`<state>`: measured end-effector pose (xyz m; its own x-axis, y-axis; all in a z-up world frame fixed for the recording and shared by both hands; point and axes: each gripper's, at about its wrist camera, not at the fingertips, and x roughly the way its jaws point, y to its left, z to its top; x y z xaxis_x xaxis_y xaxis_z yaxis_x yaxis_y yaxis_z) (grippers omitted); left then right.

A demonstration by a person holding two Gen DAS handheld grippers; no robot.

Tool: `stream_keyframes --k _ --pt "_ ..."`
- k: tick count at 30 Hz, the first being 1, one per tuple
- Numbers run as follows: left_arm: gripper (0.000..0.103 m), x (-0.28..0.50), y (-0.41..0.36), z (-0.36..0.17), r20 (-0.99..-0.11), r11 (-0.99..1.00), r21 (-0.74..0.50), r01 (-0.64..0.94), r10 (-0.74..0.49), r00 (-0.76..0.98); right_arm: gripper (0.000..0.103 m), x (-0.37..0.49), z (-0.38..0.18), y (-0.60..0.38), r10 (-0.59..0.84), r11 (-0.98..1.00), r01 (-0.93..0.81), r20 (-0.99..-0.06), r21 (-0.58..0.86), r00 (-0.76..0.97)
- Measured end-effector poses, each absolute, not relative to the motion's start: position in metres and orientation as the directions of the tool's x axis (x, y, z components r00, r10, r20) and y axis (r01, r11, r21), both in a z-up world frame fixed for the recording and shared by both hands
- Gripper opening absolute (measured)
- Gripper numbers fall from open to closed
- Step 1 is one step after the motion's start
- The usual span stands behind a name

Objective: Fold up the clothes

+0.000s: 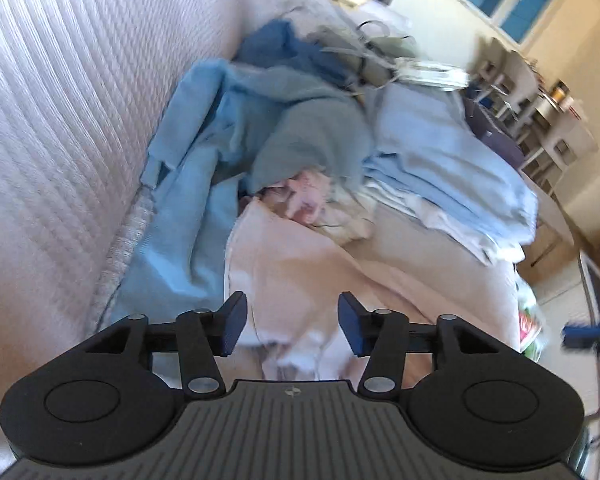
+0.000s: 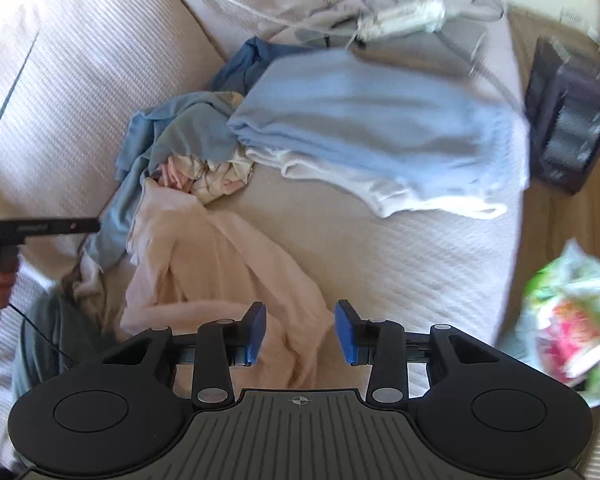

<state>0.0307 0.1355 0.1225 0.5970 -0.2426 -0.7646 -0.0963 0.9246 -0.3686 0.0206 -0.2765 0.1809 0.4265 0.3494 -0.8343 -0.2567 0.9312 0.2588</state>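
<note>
A pale pink garment (image 1: 300, 264) lies crumpled on the sofa seat, also in the right wrist view (image 2: 220, 264). My left gripper (image 1: 292, 326) is open just above its near end, holding nothing. My right gripper (image 2: 300, 330) is open over the same garment's near edge, holding nothing. Behind lies a heap of unfolded blue and grey-green clothes (image 1: 260, 120) (image 2: 188, 128). To the right sits a stack of folded clothes, light blue on top (image 1: 448, 160) (image 2: 364, 120), white beneath (image 2: 340, 176).
A quilted cream sofa back (image 1: 60, 120) rises on the left. The seat (image 2: 400, 256) ends at the right in a wooden floor. A plastic bag (image 2: 572, 320) and a dark box (image 2: 572, 116) stand on the floor. Cables and a white device (image 2: 404, 14) lie at the far end.
</note>
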Motion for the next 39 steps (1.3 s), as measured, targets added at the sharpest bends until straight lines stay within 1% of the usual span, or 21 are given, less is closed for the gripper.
stream_keyframes --k 2,4,6,8,10,11,13,14,15,16,18,19,20,22,26,28,29,30,33,37,39 --pt "0.055 0.045 0.132 0.115 -0.769 0.933 -0.352 -0.079 -0.240 0.593 0.039 0.035 0.164 -0.282 0.369 0.928 -0.210 -0.838 0.308 0.401" --pt "0.066 0.060 0.126 0.106 -0.785 0.954 -0.291 -0.071 -0.195 0.588 0.039 0.047 0.149 -0.287 0.386 0.923 -0.162 -0.841 0.350 0.379" --pt "0.067 0.075 0.120 0.095 -0.809 0.971 -0.226 -0.078 -0.142 0.570 0.039 0.059 0.136 -0.293 0.393 0.919 -0.119 -0.851 0.376 0.348" --pt "0.067 0.086 0.116 0.084 -0.818 0.977 -0.199 -0.072 -0.125 0.561 0.039 0.070 0.124 -0.295 0.395 0.918 -0.089 -0.864 0.388 0.311" --pt "0.064 0.091 0.110 0.077 -0.809 0.983 -0.176 -0.052 -0.115 0.576 0.039 0.078 0.115 -0.294 0.388 0.921 -0.077 -0.876 0.383 0.287" --pt "0.055 0.092 0.107 0.075 -0.801 0.987 -0.159 -0.041 -0.104 0.590 0.039 0.081 0.110 -0.293 0.387 0.921 -0.069 -0.880 0.383 0.277" --pt "0.012 0.095 0.103 0.071 -0.791 0.990 -0.139 -0.033 -0.091 0.606 0.039 0.087 0.099 -0.290 0.388 0.920 -0.053 -0.889 0.388 0.242" --pt "0.007 0.096 0.103 0.070 -0.792 0.985 -0.169 -0.039 -0.112 0.600 0.039 0.089 0.095 -0.289 0.383 0.922 -0.037 -0.893 0.386 0.235" --pt "0.004 0.095 0.105 0.071 -0.786 0.974 -0.224 -0.041 -0.156 0.598 0.038 0.090 0.092 -0.289 0.389 0.919 -0.026 -0.893 0.394 0.226" --pt "0.004 0.092 0.105 0.073 -0.776 0.965 -0.260 -0.036 -0.187 0.602 0.030 0.090 0.089 -0.287 0.407 0.911 -0.027 -0.888 0.411 0.216" --pt "0.003 0.086 0.101 0.082 -0.760 0.965 -0.261 -0.003 -0.204 0.617 0.016 0.088 0.089 -0.283 0.430 0.901 -0.039 -0.880 0.431 0.202" --pt "0.003 0.082 0.100 0.089 -0.748 0.961 -0.277 0.013 -0.224 0.624 0.005 0.086 0.092 -0.282 0.428 0.902 -0.046 -0.878 0.429 0.213" --pt "0.003 0.079 0.101 0.097 -0.736 0.952 -0.306 0.022 -0.251 0.629 0.001 0.084 0.097 -0.281 0.419 0.906 -0.053 -0.876 0.419 0.237" --pt "0.003 0.070 0.105 0.116 -0.690 0.932 -0.359 0.043 -0.296 0.661 0.001 0.078 0.111 -0.282 0.401 0.914 -0.070 -0.867 0.399 0.296" --pt "0.003 0.051 0.114 0.157 -0.594 0.899 -0.427 0.094 -0.357 0.721 0.001 0.059 0.156 -0.287 0.417 0.907 -0.139 -0.806 0.397 0.420" --pt "0.003 0.038 0.119 0.172 -0.559 0.881 -0.460 0.110 -0.384 0.735 0.001 0.044 0.177 -0.287 0.435 0.900 -0.182 -0.776 0.397 0.458" --pt "0.003 0.031 0.120 0.174 -0.556 0.882 -0.458 0.115 -0.385 0.736 0.001 0.035 0.185 -0.286 0.444 0.896 -0.205 -0.764 0.394 0.469" --pt "0.003 0.024 0.121 0.175 -0.559 0.885 -0.450 0.118 -0.382 0.736 0.001 0.027 0.191 -0.284 0.456 0.890 -0.230 -0.755 0.394 0.472" --pt "0.003 0.010 0.127 0.158 -0.629 0.916 -0.395 0.067 -0.323 0.707 0.001 0.005 0.190 -0.269 0.483 0.874 -0.285 -0.769 0.394 0.419" --pt "0.003 -0.004 0.144 0.127 -0.717 0.934 -0.355 -0.028 -0.253 0.650 0.001 -0.007 0.166 -0.238 0.479 0.863 -0.338 -0.820 0.375 0.313" --pt "0.003 -0.006 0.149 0.116 -0.745 0.945 -0.324 -0.052 -0.221 0.629 0.001 -0.008 0.153 -0.225 0.491 0.852 -0.342 -0.833 0.397 0.257"
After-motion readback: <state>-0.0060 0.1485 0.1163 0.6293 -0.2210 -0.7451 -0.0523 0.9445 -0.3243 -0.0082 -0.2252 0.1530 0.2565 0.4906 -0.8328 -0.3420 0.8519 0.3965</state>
